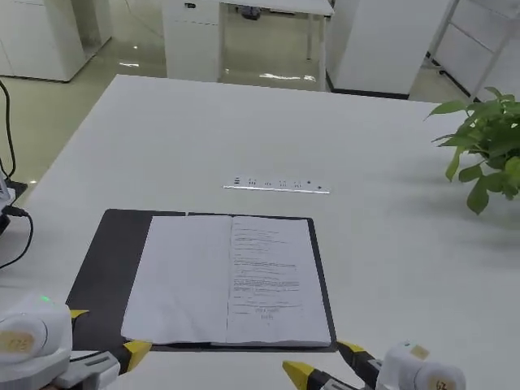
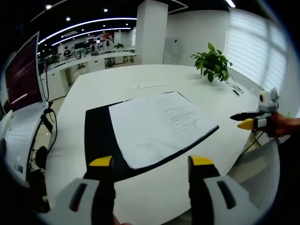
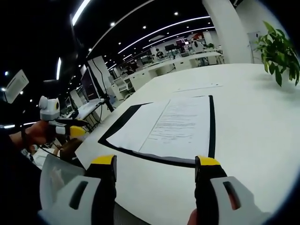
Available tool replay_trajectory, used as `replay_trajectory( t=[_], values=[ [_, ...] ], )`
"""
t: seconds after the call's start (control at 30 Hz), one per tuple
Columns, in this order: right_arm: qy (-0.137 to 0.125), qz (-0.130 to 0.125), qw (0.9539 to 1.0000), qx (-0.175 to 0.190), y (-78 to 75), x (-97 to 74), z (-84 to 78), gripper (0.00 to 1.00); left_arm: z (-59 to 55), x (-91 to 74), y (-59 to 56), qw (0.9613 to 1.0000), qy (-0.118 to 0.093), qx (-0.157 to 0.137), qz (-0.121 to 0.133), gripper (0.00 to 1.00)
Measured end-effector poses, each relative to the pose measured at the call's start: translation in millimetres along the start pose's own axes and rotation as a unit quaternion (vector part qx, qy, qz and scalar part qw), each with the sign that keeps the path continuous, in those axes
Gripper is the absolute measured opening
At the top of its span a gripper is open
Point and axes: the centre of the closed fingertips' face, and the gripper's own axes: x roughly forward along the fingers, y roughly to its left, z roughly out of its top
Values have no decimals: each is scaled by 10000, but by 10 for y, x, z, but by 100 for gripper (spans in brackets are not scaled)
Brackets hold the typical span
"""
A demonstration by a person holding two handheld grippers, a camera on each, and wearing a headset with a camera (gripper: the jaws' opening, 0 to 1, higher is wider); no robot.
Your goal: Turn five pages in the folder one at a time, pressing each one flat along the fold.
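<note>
A black folder [image 1: 106,268] lies open on the white table [image 1: 244,122], near its front edge. Its white pages [image 1: 231,276] lie flat, blank on the left and printed on the right. My left gripper [image 1: 106,333] hovers off the folder's near left corner, open with nothing between its yellow tips. My right gripper [image 1: 325,361] hovers just off the near right corner, also open and empty. In the left gripper view, the folder [image 2: 98,136] lies just beyond the open left gripper [image 2: 151,161]. The right gripper view has the pages [image 3: 173,124] ahead of the open right gripper [image 3: 155,161].
A silver socket strip [image 1: 276,185] is set in the table behind the folder. A green potted plant [image 1: 487,146] stands at the right edge. Black cables [image 1: 12,219] hang off the left side. A monitor [image 2: 21,75] stands to the left.
</note>
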Motion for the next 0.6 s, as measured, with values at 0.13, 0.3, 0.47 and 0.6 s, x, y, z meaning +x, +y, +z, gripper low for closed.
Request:
replay_trajectory(
  t=[0.13, 0.3, 0.47, 0.6],
  values=[
    [-23, -39, 10000, 80, -51, -23, -18, 68, 24, 34, -80, 9999, -34, 71, -127, 62],
    [-14, -11, 9999, 167, -71, -42, -52, 71, 40, 125, -195, 9993, 61, 150, -341, 62],
    [102, 17, 9997, 200, -106, -41, -114, 69, 66, 217, -309, 9986, 108, 188, -477, 60],
    [205, 48, 9993, 324, -116, -54, -195, 69, 118, 302, -469, 9970, 160, 294, -696, 60]
  ],
)
